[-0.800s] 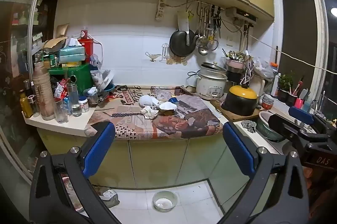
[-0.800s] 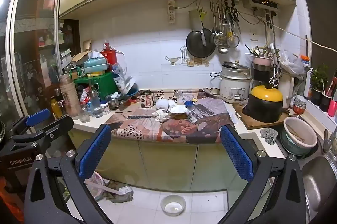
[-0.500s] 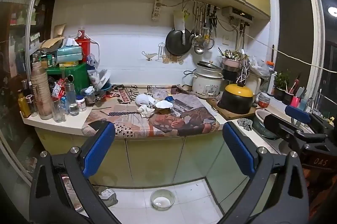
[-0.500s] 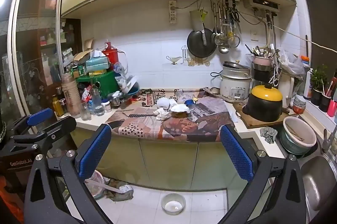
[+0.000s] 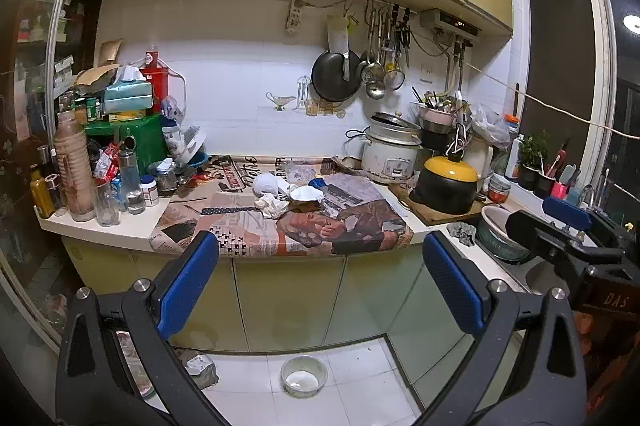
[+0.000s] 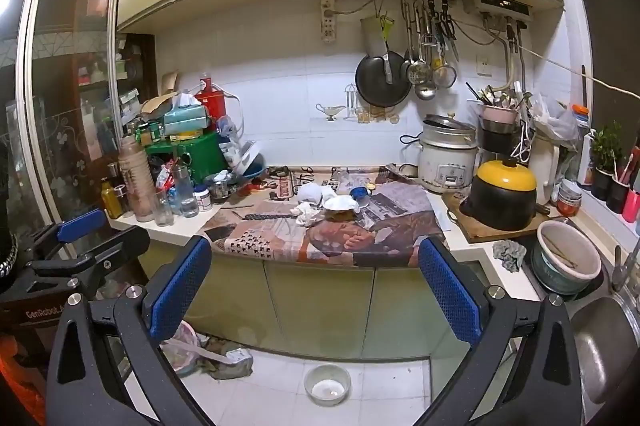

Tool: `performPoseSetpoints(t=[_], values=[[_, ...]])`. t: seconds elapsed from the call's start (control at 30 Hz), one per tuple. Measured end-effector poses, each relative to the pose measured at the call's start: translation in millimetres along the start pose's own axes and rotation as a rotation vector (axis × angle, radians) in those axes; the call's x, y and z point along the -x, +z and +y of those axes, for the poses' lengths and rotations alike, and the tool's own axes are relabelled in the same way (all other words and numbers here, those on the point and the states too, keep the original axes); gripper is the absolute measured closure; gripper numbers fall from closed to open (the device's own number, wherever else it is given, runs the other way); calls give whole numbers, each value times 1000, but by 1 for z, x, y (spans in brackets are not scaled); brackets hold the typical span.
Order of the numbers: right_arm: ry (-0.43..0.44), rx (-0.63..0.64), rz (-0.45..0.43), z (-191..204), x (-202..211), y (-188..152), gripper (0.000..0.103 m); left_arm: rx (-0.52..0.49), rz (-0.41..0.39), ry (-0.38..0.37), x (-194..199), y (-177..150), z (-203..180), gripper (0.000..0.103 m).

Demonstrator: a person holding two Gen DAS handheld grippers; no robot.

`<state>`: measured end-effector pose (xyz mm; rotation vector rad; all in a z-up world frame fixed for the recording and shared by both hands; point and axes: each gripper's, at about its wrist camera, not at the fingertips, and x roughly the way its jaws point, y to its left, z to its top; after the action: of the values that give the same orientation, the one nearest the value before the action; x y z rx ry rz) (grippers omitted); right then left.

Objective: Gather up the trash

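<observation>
Your left gripper point(image 5: 320, 282) is spread wide with nothing between its blue pads point(image 5: 188, 282), held out in front of the cabinet doors point(image 5: 288, 302) below the counter. Your right gripper point(image 6: 316, 286) is just as wide and just as empty, and it shows again at the right edge of the left wrist view, well off the counter.

Past both sets of fingers, the counter point(image 5: 128, 224) carries a spread of newspaper point(image 5: 352, 226) that hangs over its front edge. The trash sits near the middle of that newspaper: a crumpled white tissue point(image 5: 272, 205), a white wad point(image 5: 266, 183) just behind it, and a white paper lid point(image 5: 306, 193) on a brown scrap to its right. A small blue cap point(image 6: 359, 192) lies just behind these.

At the counter's left end stand bottles and jars point(image 5: 76, 169) before a green box point(image 5: 136, 137). Toward the right end sit a rice cooker point(image 5: 390, 153) and a black pot with a yellow lid point(image 5: 448, 181). On the floor below rest a small bowl point(image 6: 327, 384) and a bundle of crumpled rubbish point(image 6: 216, 356).
</observation>
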<state>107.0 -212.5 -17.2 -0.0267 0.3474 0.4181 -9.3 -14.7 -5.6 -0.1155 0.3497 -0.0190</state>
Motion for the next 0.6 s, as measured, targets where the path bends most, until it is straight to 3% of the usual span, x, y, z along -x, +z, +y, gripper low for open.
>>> performPoseSetpoints(t=[0.6], values=[[1, 7, -3, 0, -2, 0, 0, 7, -4, 9, -4, 1, 4, 0]])
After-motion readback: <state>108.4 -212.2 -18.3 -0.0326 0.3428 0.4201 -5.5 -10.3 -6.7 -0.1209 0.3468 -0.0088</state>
